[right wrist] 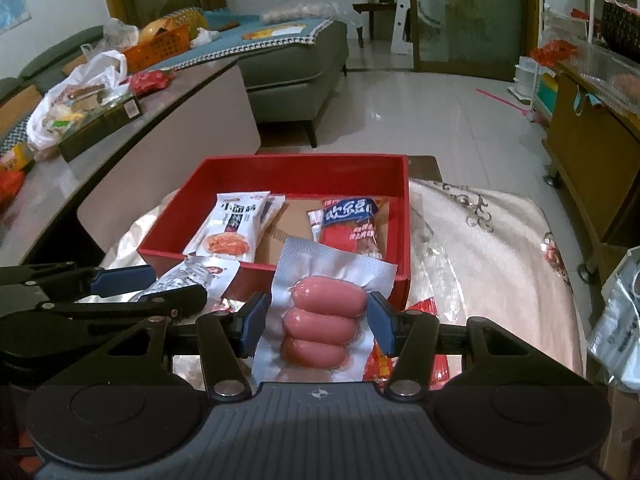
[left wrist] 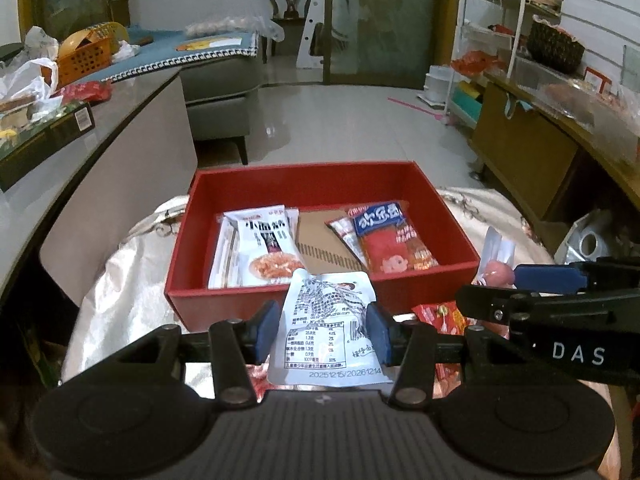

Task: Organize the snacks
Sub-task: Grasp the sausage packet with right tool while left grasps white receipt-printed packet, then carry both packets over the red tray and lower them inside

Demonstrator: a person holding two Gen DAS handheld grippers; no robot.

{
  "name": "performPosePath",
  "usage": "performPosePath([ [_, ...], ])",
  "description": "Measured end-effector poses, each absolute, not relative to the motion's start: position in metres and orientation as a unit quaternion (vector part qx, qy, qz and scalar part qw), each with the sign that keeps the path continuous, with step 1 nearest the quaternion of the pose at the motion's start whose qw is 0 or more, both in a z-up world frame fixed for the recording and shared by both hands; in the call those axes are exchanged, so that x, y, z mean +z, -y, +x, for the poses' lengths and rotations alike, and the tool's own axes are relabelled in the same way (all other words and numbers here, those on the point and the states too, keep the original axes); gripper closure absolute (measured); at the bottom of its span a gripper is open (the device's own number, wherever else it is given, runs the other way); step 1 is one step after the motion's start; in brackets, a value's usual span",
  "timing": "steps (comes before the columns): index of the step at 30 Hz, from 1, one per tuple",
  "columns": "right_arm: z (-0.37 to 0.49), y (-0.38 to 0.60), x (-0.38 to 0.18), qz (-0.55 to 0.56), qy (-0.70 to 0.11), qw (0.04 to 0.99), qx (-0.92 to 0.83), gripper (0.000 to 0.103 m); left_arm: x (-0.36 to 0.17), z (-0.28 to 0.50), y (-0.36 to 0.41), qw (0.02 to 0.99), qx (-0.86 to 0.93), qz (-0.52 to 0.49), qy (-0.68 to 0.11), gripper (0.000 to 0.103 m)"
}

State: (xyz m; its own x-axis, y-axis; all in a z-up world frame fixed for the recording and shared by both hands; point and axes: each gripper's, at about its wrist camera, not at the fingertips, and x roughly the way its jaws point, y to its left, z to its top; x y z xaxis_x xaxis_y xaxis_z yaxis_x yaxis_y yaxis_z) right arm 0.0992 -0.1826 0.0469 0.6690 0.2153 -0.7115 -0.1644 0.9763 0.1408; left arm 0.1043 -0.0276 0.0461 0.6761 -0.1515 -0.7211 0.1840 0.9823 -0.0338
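**A:** ok so what's the setup, biggest stuff first?

**B:** Table with a shiny cream embroidered cloth (right wrist: 488, 248) over it. On that sits a red box (left wrist: 276, 180), open top, cardboard floor showing in the middle.

**A:** anything in the box?

**B:** Yep. A white noodle-snack packet (left wrist: 266, 248) lies flat on its left side, with another pale packet tucked under it. On the right side there's a red and blue snack packet (left wrist: 394, 240), flat too, overlapping a thinner red-edged wrapper beside it.

**A:** and the grippers?

**B:** Both are clamped on something, both hanging just in front of the box's near wall. The left gripper (left wrist: 323, 332) has its blue pads pressed on the two edges of a white printed pouch (left wrist: 332, 320), back side up so you see the nutrition table and date stamp. The pouch's top edge pokes up over the box's near rim.

**A:** right one?

**B:** The right gripper (right wrist: 316, 320) is squeezing a clear vacuum pack of three pink sausages (right wrist: 324, 320), pads on either side of the top sausage. It's off the table, near the box's right front corner.

**A:** loose snacks left?

**B:** Some red wrappers (left wrist: 440, 316) on the cloth under the grippers, can't read them.
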Motion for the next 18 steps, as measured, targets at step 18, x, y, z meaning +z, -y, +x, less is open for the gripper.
performPosePath([
  [18, 0.121, 0.183, 0.061, 0.039, -0.37, 0.922, 0.104, 0.041, 0.054, 0.132, 0.03, 0.924, -0.074, 0.016, -0.376, 0.061],
])
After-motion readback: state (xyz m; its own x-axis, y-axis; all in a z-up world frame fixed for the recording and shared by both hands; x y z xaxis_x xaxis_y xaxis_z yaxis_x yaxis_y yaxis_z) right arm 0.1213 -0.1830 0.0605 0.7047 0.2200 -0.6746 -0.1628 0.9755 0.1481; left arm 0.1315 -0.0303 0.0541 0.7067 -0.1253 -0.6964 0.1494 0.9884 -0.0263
